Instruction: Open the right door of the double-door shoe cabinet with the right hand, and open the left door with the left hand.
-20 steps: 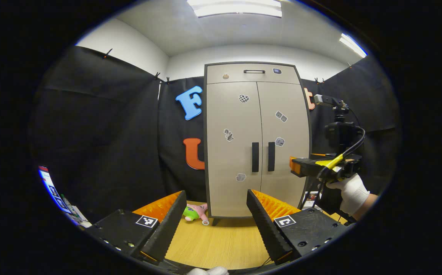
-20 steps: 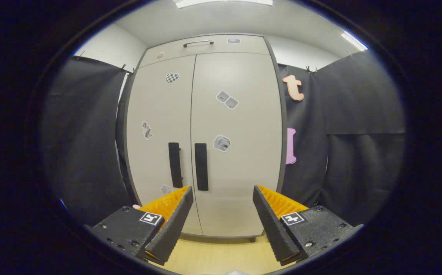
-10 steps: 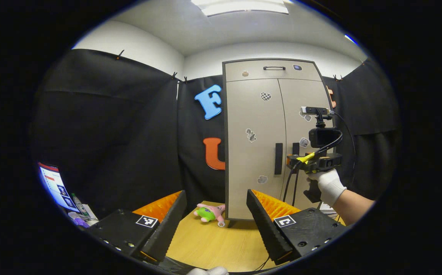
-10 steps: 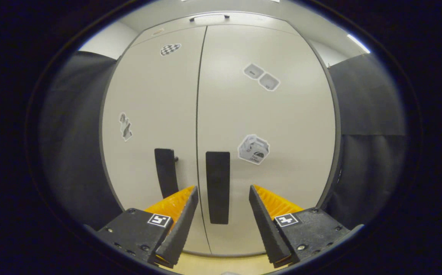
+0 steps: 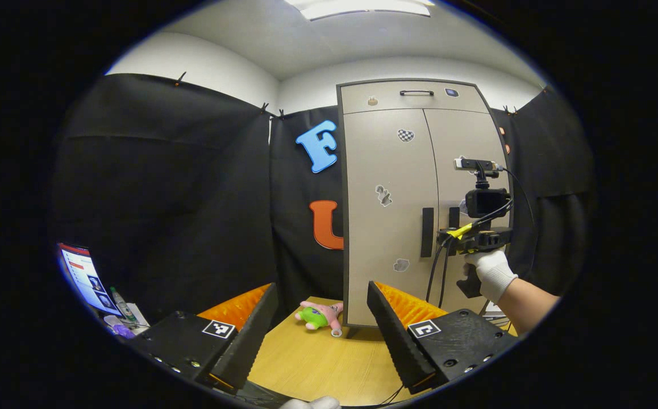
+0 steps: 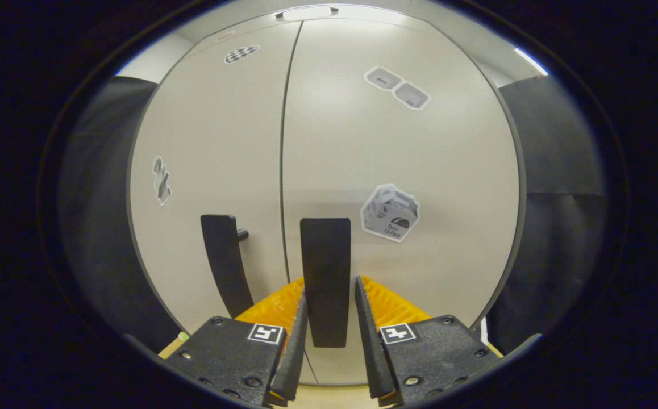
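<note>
Right hand-held gripper (image 6: 327,318) has closed in around the right door handle (image 6: 325,267) of the shut shoe cabinet (image 5: 386,238), fingers narrowed beside it, contact unclear; pulling off-axis risks slipping off; left hand-held gripper (image 5: 320,335) gapes, well back.

Your left gripper view looks from well back and to the left, facing the tall beige double-door shoe cabinet (image 5: 414,199) across the light wooden tabletop (image 5: 317,363). Your right gripper view sits close up, square on the cabinet's two flat black vertical door handles (image 6: 324,272). Both views share the cabinet front.
</note>
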{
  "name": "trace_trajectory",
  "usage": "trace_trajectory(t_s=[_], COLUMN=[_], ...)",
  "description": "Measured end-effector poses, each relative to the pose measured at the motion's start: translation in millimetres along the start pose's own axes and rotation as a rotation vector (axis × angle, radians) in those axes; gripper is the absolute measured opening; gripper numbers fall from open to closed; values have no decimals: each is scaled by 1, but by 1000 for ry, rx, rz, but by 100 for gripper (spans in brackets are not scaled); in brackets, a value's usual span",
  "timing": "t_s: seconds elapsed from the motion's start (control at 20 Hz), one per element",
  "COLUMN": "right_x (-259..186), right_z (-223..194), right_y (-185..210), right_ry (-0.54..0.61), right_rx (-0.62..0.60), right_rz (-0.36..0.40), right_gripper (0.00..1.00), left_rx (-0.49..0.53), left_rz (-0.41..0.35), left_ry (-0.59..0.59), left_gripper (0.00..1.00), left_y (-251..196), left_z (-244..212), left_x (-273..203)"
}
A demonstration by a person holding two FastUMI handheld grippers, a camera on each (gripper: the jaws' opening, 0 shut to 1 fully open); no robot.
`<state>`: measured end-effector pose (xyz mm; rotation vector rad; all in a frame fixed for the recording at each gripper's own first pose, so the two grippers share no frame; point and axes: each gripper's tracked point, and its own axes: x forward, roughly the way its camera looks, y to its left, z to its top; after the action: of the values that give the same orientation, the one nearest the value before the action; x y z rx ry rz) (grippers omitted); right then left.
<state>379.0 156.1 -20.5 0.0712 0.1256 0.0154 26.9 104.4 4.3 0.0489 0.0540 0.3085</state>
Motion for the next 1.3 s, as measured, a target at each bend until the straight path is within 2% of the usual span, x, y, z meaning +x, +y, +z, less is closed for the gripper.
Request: trace_trajectory(t_s=[0.05,0.15,0.2,0.4,0.9,1.1,1.3], right_x=[0,-3,-5,-27,-116,-149,-179], right_z=[0,1,1,-3,-14,-18,-20], right_y=[1,1,1,-2,-44,-73,-116], right_ry=[0,10,13,18,24,23,7], right_rx=[2,7,3,-23,-32,-25,4], right_rz=[5,15,20,55,94,71,5], right_gripper=[45,32,33,26,25,23,21], left_rx=[1,3,2,-14,-51,-62,-61], left_rz=[-3,-12,-15,-41,-155,-207,-246], left_ry=[-5,-15,-20,-19,-47,-53,-48], left_gripper=[95,95,95,95,94,95,95], left_y=[-1,-2,-2,-6,-26,-38,-46], left_z=[2,4,5,5,7,7,5], left_x=[-1,-1,0,-2,-39,-53,-69])
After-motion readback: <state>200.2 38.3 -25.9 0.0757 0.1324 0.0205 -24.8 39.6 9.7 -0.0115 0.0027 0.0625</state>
